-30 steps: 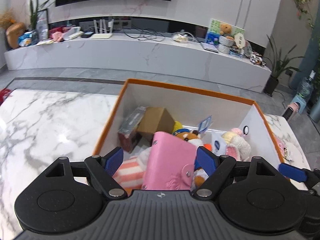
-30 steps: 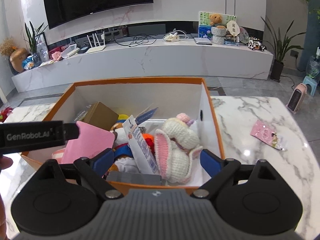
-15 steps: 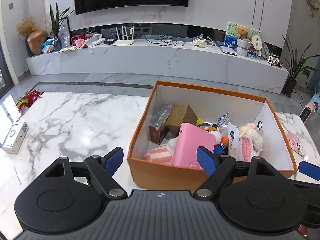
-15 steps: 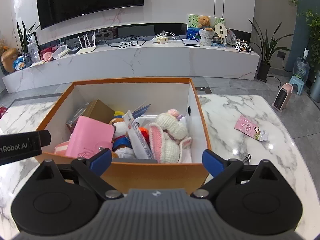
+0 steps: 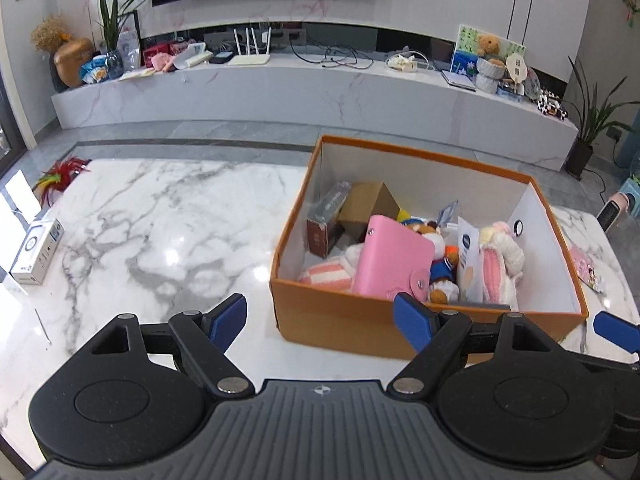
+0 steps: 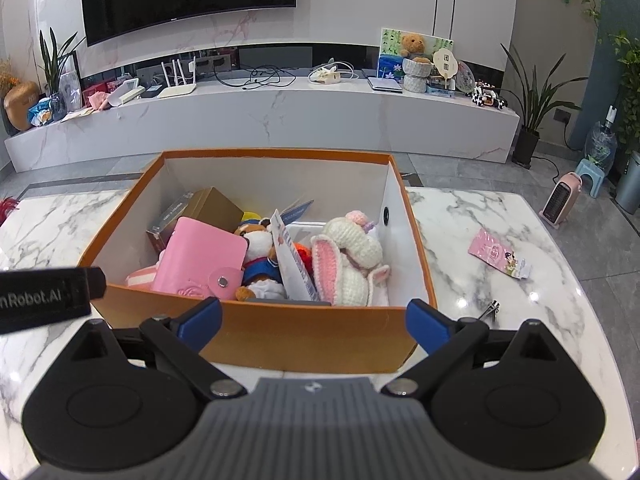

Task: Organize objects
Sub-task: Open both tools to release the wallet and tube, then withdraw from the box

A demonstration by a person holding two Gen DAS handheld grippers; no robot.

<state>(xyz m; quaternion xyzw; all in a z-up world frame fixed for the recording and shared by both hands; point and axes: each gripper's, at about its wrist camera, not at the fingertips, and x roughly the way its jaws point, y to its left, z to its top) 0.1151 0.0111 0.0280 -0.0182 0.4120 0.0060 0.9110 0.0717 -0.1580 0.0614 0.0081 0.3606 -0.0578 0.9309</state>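
Observation:
An orange cardboard box (image 5: 340,322) (image 6: 304,340) stands on the marble table, filled with small things. Among them a pink snap wallet (image 5: 394,260) (image 6: 200,260) leans on a striped plush, beside a plush bear (image 6: 260,248) and a crocheted bunny (image 5: 500,260) (image 6: 348,264). My left gripper (image 5: 318,316) is open and empty, just short of the box's near left corner. Before the box's front wall my right gripper (image 6: 312,318) hangs open too, nothing between its fingers.
On the table right of the box lie a pink packet (image 6: 498,256) and a small metal clip (image 6: 490,312). A white carton (image 5: 36,252) sits at the far left edge, with a red feather toy (image 5: 60,176) behind it. A long TV bench runs beyond the table.
Both grippers have drawn back and up from over the box. The pink wallet, earlier between my left fingers, and the bunny, earlier between my right fingers, now rest in the box.

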